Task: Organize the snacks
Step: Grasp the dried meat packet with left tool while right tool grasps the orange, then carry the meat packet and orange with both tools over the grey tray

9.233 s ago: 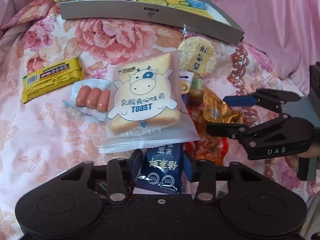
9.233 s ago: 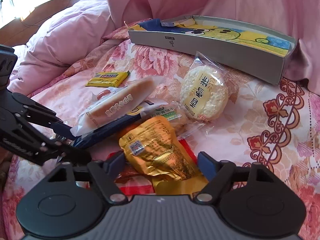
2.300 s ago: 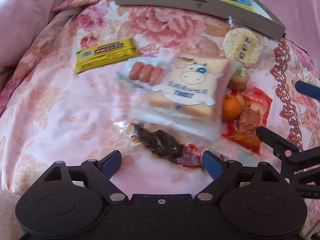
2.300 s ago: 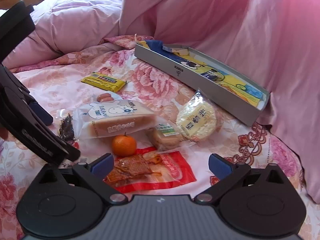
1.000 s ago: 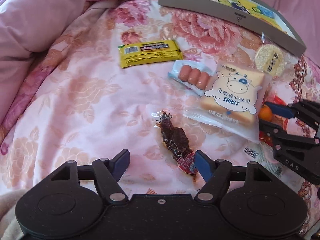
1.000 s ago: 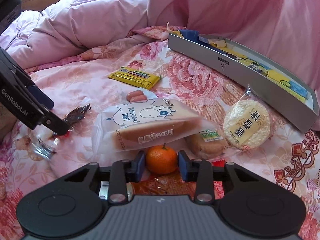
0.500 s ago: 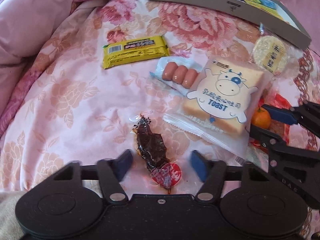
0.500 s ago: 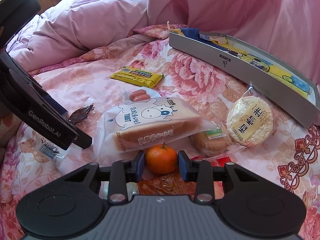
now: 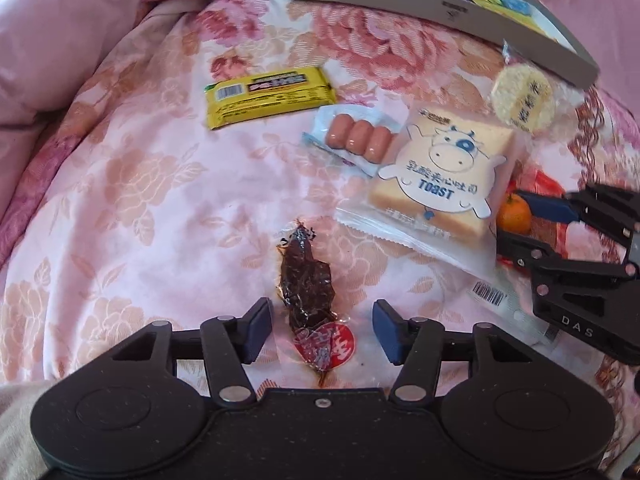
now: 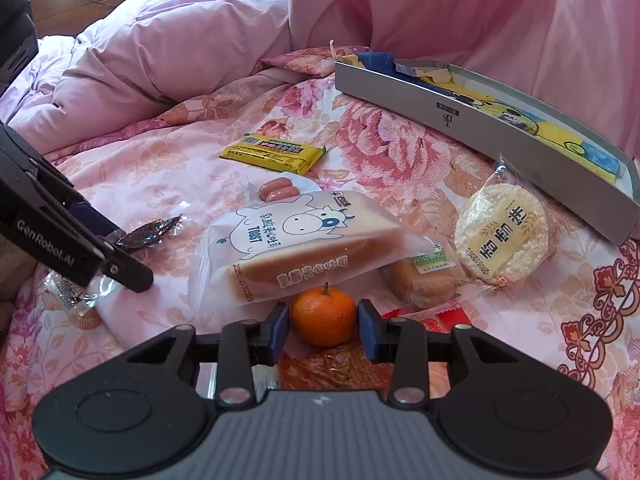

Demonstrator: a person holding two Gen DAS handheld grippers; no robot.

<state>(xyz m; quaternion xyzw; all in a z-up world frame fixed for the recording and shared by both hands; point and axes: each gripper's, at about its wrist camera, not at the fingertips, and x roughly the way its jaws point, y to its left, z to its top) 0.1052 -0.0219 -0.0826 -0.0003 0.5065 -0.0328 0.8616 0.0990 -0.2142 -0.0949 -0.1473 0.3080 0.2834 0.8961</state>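
Floral bedspread [image 10: 400, 148]; right gripper [image 10: 323, 326] jaws clasp the orange [image 10: 323, 314].

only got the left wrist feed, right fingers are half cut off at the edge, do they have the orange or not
Observer: Yes. In the right wrist view the right gripper has its fingers closed on both sides of the orange.
Operator: anything hidden behind the toast bag
Observer: A wrapped brown bun with a green label lies partly under the toast bag, beside the rice cake pack.
Operator: whats under the orange
Observer: It sits at the edge of a red packet with orange-brown contents, which runs on beneath the right gripper.
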